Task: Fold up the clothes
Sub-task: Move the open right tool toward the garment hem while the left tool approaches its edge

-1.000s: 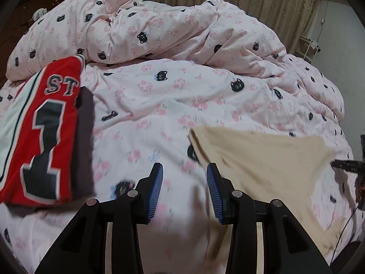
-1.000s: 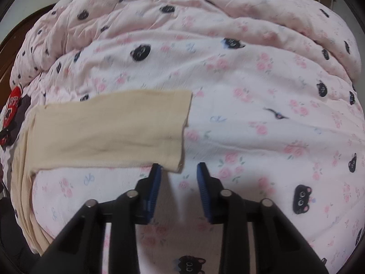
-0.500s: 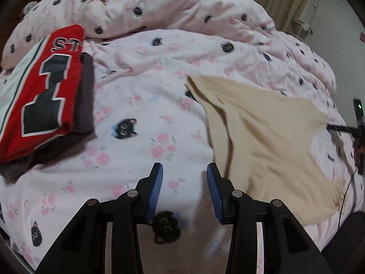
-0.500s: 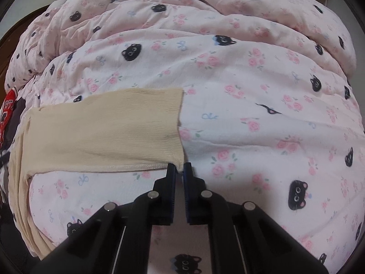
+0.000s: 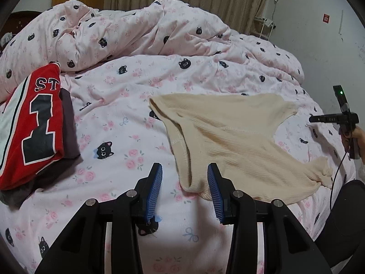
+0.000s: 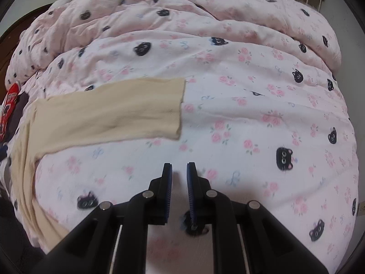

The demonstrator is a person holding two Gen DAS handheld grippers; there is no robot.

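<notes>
A cream ribbed top (image 5: pixel 239 141) lies spread on the pink quilt (image 5: pixel 127 141). My left gripper (image 5: pixel 184 178) is open, and the top's near left corner sits between its blue pads without being pressed. In the right wrist view the top's long sleeve (image 6: pixel 114 111) stretches flat from the left, its cuff ending above and a little left of my right gripper (image 6: pixel 179 171). The jaws of that gripper are opening with a narrow gap and nothing between them, and they hang over bare quilt. The right gripper (image 5: pixel 312 119) also shows at the far right of the left wrist view, held in a hand.
A folded red jersey (image 5: pixel 34 125) marked ST 1 rests on a dark garment (image 5: pixel 68 123) at the left. A bunched duvet (image 5: pixel 136 29) rises along the back. Curtains, a wall and a white rack stand beyond the bed. A cable hangs at the right edge.
My right gripper closed at the cuff's near corner, then drew back from the sleeve and parted slightly. My left gripper swung toward the cream top, whose corner now lies between its pads.
</notes>
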